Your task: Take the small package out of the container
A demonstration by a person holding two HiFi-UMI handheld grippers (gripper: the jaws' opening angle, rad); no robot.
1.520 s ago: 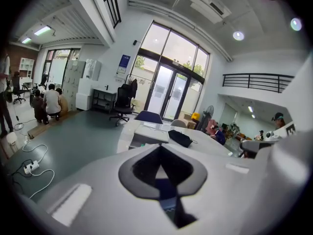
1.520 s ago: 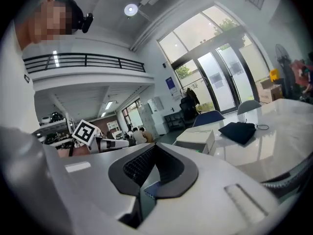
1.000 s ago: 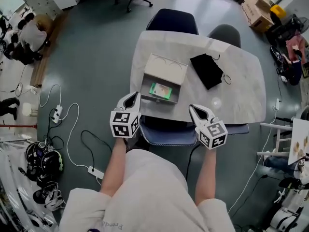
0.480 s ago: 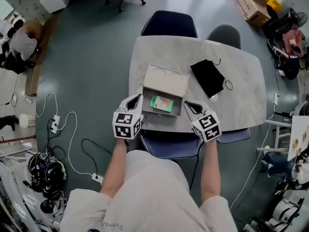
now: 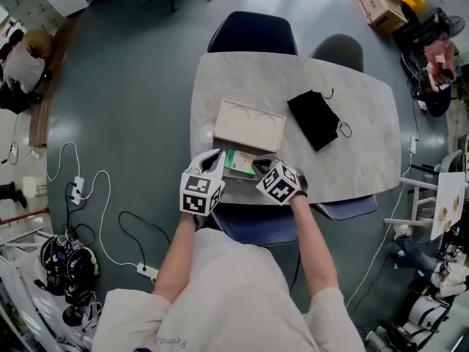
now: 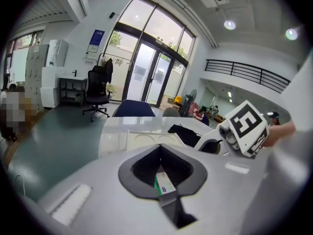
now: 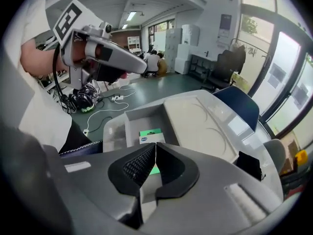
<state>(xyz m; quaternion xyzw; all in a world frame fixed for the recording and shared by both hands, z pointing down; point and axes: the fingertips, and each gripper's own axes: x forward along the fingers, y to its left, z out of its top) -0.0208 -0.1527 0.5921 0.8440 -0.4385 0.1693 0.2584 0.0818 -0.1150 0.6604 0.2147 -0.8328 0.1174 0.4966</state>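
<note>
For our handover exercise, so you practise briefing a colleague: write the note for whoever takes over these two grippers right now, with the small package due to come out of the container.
Left gripper: jaws together, holding nothing, by the container's left side.
Right gripper: jaws together, empty, pointing at the package from the near side.
Small package: lies flat inside the container on the table; the lid lies open behind it.
Done: container open, both grippers close to it.
Left: open one gripper, grip the package, lift it out.
</note>
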